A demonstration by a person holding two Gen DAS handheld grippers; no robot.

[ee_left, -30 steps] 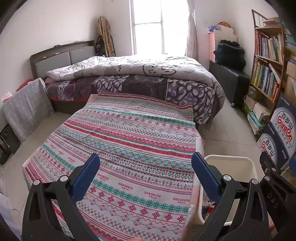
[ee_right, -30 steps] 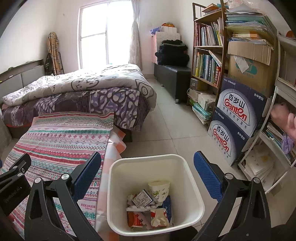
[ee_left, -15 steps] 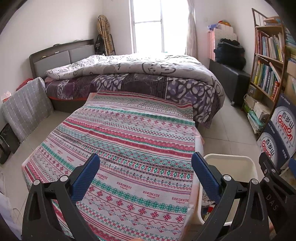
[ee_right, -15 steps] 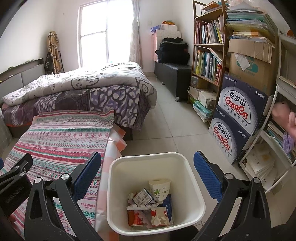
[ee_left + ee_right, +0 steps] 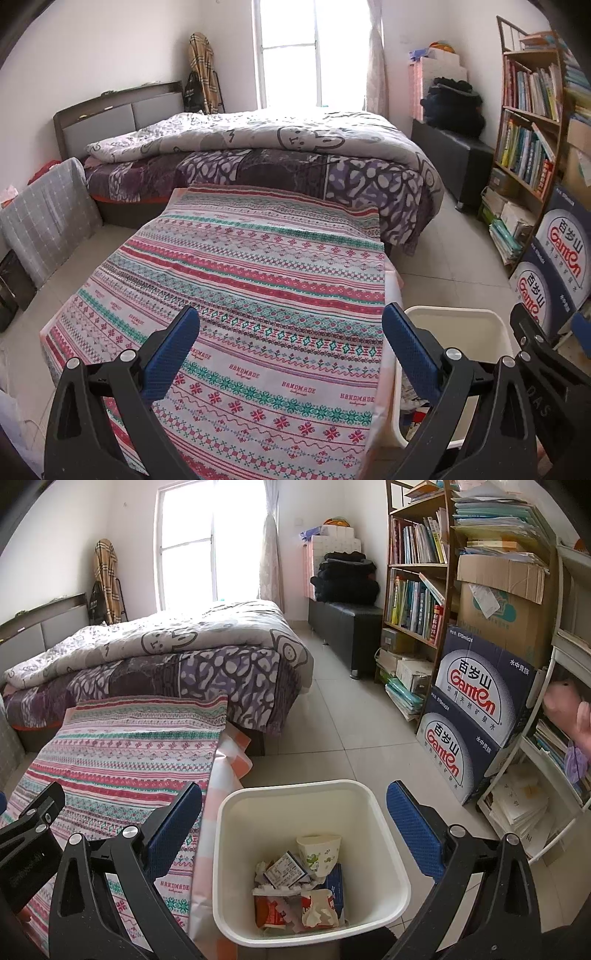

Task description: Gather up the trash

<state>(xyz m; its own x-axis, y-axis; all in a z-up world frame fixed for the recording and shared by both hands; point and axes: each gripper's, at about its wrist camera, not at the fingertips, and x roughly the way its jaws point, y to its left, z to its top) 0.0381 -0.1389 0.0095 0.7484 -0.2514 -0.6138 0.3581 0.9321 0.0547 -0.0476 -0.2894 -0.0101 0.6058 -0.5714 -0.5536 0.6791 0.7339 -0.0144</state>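
A: Trash (image 5: pixel 299 890) lies in the white bin (image 5: pixel 384 853) on the floor beside the striped-cloth worktop (image 5: pixel 258 280); nothing left on the cloth.

B: Right gripper (image 5: pixel 293 827) hangs over the bin, spread, empty, likely post-drop. Left gripper (image 5: pixel 290 347) likewise spread above the cloth.

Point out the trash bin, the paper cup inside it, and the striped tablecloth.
trash bin (image 5: pixel 373 823): right wrist view, on its bare inner right wall.
paper cup (image 5: pixel 319 851): right wrist view, on its printed side.
striped tablecloth (image 5: pixel 258 280): left wrist view, on the middle of the cloth.
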